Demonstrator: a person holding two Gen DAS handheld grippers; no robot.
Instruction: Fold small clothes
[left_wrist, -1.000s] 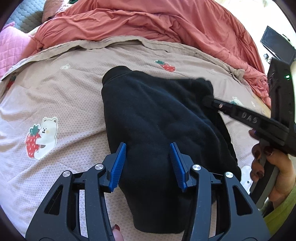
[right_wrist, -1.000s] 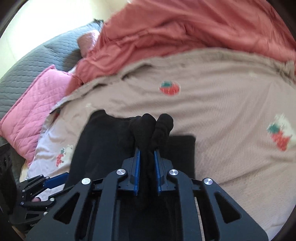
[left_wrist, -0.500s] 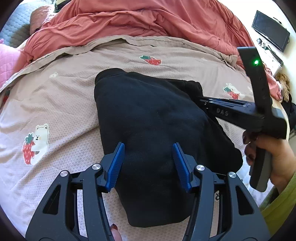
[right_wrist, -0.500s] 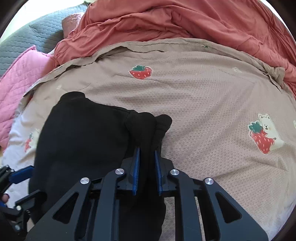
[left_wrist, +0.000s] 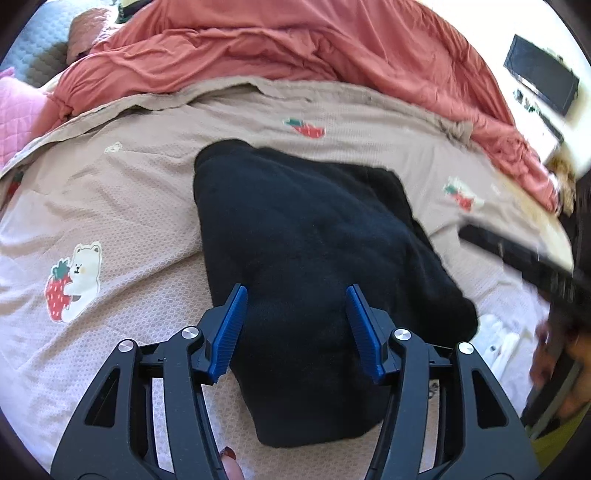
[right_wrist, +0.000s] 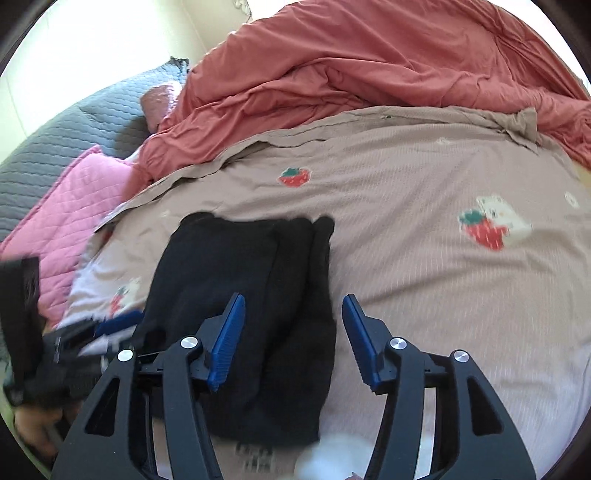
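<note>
Letting go: my right gripper (right_wrist: 291, 338) is opening off the black garment (left_wrist: 314, 266), now lying folded on the bedspread (left_wrist: 110, 221); left gripper (left_wrist: 295, 328) is widening, empty, above it.

Both jaws are opening, empty: left hand-held gripper (left_wrist: 293, 328) and right hand-held gripper (right_wrist: 293, 334) angled downward.
</note>
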